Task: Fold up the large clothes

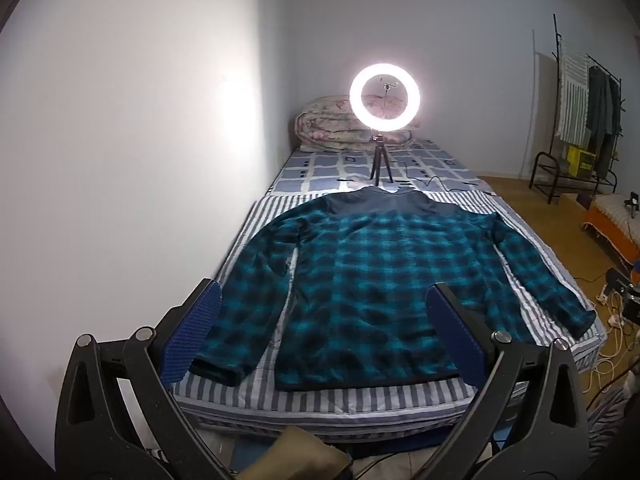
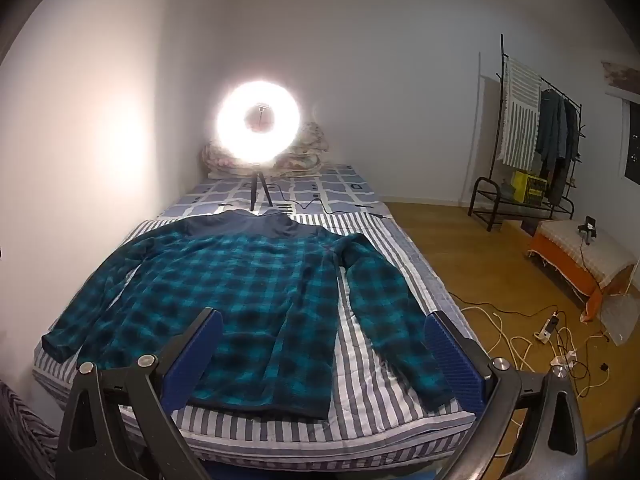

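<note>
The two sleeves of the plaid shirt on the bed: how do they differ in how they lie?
The left sleeve lies on the wall side of the bed, while the right sleeve lies on the floor side. The left sleeve bows outward; the right sleeve runs nearly straight. Both lie flat, spread away from the shirt.

Plaid shirt (image 2: 240, 300) flat on striped bed (image 2: 360, 360), frame center. Right gripper (image 2: 320, 356) fingers (image 2: 196, 356) spread wide, lower frame. Ring light (image 2: 258, 120) upper center.
</note>
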The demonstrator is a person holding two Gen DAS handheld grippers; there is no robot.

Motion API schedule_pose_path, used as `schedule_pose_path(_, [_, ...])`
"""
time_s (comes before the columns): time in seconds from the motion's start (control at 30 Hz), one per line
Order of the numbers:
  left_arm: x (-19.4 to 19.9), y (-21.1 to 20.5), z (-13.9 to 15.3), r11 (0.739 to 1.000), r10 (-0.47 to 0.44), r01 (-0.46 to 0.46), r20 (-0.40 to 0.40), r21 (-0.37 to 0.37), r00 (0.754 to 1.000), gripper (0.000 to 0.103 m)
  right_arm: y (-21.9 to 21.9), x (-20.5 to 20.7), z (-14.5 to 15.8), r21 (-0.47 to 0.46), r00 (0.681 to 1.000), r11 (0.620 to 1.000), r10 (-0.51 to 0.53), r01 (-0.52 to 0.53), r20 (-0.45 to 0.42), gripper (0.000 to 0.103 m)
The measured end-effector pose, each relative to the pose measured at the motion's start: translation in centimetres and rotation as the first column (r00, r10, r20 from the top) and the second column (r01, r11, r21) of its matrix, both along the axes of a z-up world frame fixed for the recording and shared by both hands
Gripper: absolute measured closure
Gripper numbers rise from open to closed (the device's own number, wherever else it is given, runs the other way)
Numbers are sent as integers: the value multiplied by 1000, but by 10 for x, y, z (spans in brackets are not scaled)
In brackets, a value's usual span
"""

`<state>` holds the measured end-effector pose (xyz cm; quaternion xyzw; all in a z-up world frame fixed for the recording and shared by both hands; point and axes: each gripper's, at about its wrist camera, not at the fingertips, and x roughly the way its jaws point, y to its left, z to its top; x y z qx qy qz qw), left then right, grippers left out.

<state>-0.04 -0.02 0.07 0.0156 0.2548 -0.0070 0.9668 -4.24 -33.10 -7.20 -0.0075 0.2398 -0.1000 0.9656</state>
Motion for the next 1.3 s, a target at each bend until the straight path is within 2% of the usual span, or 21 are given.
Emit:
schedule_pose_path(0.13, [-2, 0, 3, 1000, -14, 14, 18, -20, 1000, 0, 2, 2, -3, -8, 1000, 1000, 1, -1, 2, 2])
schedule_pose_path(0.17, [-3, 0, 2, 1000, 22, -22, -3, 5, 1000, 0, 2, 3, -3, -7, 1000, 1000, 0, 0, 2, 2])
schedule_pose_path(0.4, [-1, -1, 6, 999, 38, -38, 22, 13, 999, 0, -4, -2, -4, -5, 1000, 1000, -17, 17, 8, 2])
schedule_pose_path(1.17, [-2, -8, 22, 999, 27, -28, 46, 20, 999, 0, -5, 0, -2, -8, 999, 999, -32, 32, -2, 2])
schedule_pose_path(1.3, [0, -7, 16, 1000, 23, -23, 42, 16, 999, 0, -4, 0, -1, -9, 999, 999, -34, 34, -2, 2])
